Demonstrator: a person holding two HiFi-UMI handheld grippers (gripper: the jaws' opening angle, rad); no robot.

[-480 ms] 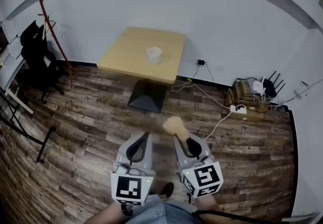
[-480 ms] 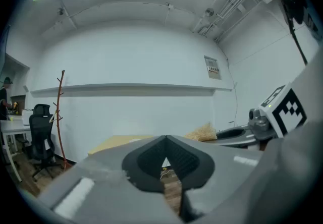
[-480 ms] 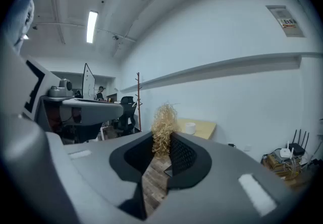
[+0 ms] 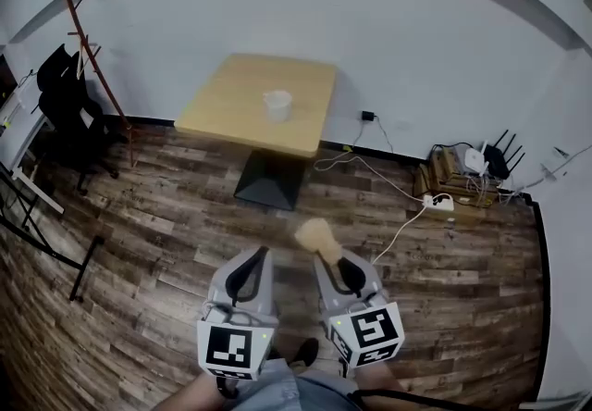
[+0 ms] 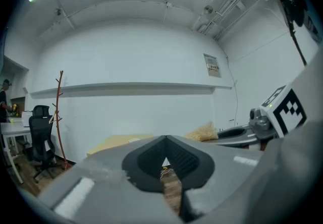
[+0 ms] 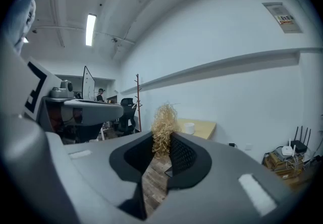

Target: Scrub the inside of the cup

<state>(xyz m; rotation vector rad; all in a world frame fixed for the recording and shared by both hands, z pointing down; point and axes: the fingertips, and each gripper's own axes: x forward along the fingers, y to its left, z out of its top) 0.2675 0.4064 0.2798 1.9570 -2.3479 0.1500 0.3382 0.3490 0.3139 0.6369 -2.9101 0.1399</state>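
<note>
The left gripper (image 5: 165,143) has its jaws closed together with nothing between them. The right gripper (image 6: 160,146) is clamped on a straw-coloured scrubber (image 6: 164,124), a frizzy tuft that sticks out past the jaw tips. Both grippers are held close in front of the person, side by side and just apart, pointing roughly level towards the far wall, with the left gripper (image 4: 259,257) at the left and the right gripper (image 4: 326,261) beside it, its scrubber (image 4: 314,234) hanging over the wooden floor (image 4: 176,224).

The white cup (image 4: 277,103) is well away from both. It stands upright, alone, on the pale wooden worktop (image 4: 231,99) against the white wall, near that top's right half. From the right gripper view the cup (image 6: 189,127) shows just right of the scrubber, far behind it.

A red coat stand (image 4: 90,43) and a black office chair (image 4: 63,104) are off to the left, and cables with a power strip (image 4: 437,201) lie by the wall at the right.
</note>
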